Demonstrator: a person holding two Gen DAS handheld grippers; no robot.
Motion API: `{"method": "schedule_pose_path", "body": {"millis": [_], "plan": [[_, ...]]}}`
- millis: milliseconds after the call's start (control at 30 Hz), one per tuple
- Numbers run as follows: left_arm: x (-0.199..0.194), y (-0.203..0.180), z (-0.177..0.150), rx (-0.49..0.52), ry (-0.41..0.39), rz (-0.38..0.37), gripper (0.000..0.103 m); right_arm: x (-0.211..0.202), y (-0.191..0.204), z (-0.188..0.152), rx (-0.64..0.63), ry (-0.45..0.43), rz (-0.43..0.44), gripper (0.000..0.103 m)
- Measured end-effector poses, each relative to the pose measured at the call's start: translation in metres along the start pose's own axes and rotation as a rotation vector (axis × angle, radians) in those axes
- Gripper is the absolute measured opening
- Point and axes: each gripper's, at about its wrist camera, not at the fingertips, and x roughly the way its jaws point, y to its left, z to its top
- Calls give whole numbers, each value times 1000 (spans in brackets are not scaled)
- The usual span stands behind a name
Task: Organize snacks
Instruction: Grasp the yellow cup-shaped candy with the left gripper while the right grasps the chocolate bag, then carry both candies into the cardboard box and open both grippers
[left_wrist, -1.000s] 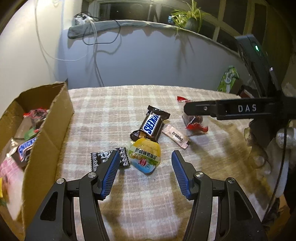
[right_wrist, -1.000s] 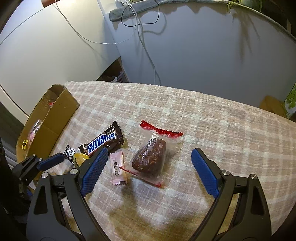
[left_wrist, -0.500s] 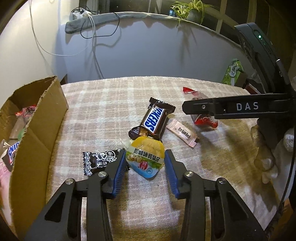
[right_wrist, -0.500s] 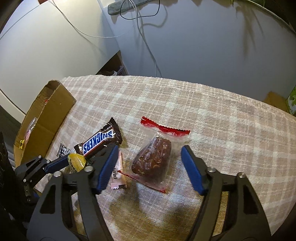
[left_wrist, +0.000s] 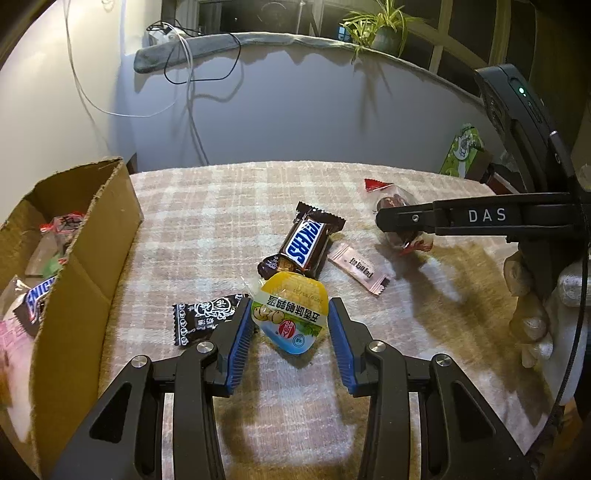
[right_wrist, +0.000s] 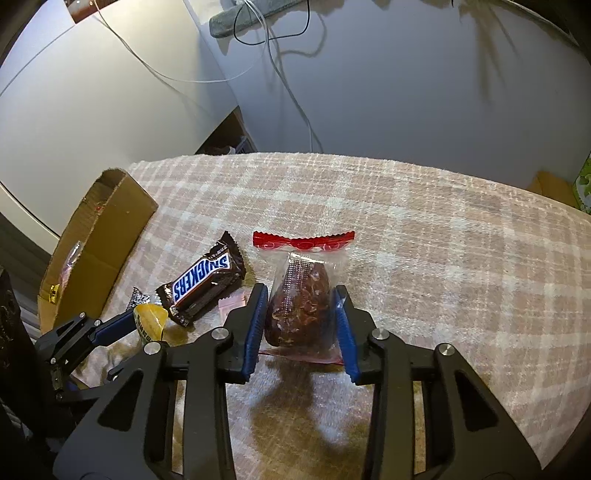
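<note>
The left gripper (left_wrist: 291, 323) jaws have narrowed onto the yellow snack cup (left_wrist: 290, 314), touching both sides. The right gripper (right_wrist: 300, 321) jaws, wide apart a second ago, now clamp the date packet (right_wrist: 300, 306).

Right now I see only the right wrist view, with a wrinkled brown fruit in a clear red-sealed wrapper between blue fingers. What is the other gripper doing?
Observer: The left gripper has its blue pads against both sides of a small yellow-lidded snack cup.
Operator: What is that dark scrap beside the cup?
Observer: A black wrapper with white patterns, lying flat.
Operator: And inside the cardboard box?
Observer: The open brown cardboard box holds a Snickers bar among other packets.
</note>
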Motion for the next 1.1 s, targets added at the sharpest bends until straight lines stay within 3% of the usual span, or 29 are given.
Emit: {"method": "schedule_pose_path", "body": {"millis": [467, 800, 1100], "plan": [[-50, 4, 2, -21, -91, -23, 39, -48, 27, 0, -34, -79, 15, 37], [-89, 24, -4, -51, -156, -2, 39, -67, 80, 2, -112, -116, 56, 37], [-114, 66, -3, -97, -206, 51, 39, -64, 135, 6, -190, -119, 95, 37]]}}
